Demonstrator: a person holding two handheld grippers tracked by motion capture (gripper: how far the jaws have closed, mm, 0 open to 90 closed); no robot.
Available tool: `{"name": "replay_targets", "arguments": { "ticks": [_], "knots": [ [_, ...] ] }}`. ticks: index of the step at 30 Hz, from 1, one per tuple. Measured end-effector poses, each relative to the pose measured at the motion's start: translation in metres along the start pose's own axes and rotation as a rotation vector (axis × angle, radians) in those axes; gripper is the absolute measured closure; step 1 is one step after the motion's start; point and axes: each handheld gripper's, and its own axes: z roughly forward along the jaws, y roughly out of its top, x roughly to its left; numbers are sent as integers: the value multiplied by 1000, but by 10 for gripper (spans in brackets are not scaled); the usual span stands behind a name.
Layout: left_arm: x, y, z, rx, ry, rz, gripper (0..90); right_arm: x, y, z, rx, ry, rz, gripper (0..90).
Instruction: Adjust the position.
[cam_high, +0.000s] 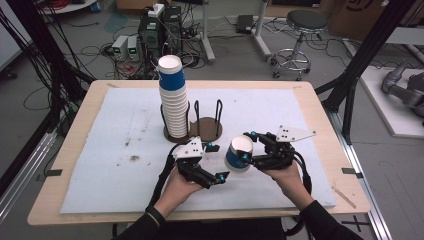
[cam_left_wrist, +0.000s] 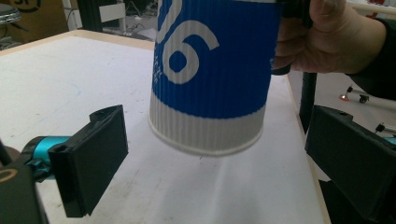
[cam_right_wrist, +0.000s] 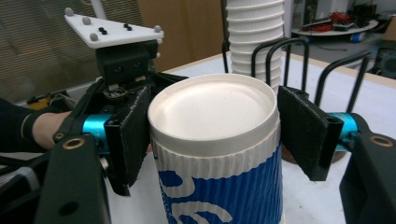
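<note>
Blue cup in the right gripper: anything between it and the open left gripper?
Nothing visible. The blue cup hangs inverted off the mat in the right gripper, pads on its sides. The left gripper sits just beside it, jaws spread wide. In the left gripper view the cup sits straight ahead with open space before both pads.

In the left gripper view, the blue and white ribbed paper cup (cam_left_wrist: 212, 74) is cut off by the top edge, so its far end is out of sight. In the right gripper view, the tall stack of white ribbed paper cups (cam_right_wrist: 254, 39) runs off the top edge, and the dark round cup-holder base (cam_right_wrist: 338, 156) hides behind the cup and jaw at right.
</note>
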Motion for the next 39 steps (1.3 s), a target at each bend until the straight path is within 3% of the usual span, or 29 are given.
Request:
{"name": "replay_targets", "arguments": {
  "ticks": [14,19,26,39],
  "knots": [
    [0,-3,21,-11,-61,-8,59,9,-3,12,17,74,13,300],
    [-1,-4,25,4,-60,-2,59,9,-3,13,14,92,16,300],
    [-1,-4,26,11,-67,6,164,9,-3,13,16,96,16,301],
    [1,0,24,49,-77,13,201,7,-2,13,27,107,16,292]
  ]
}}
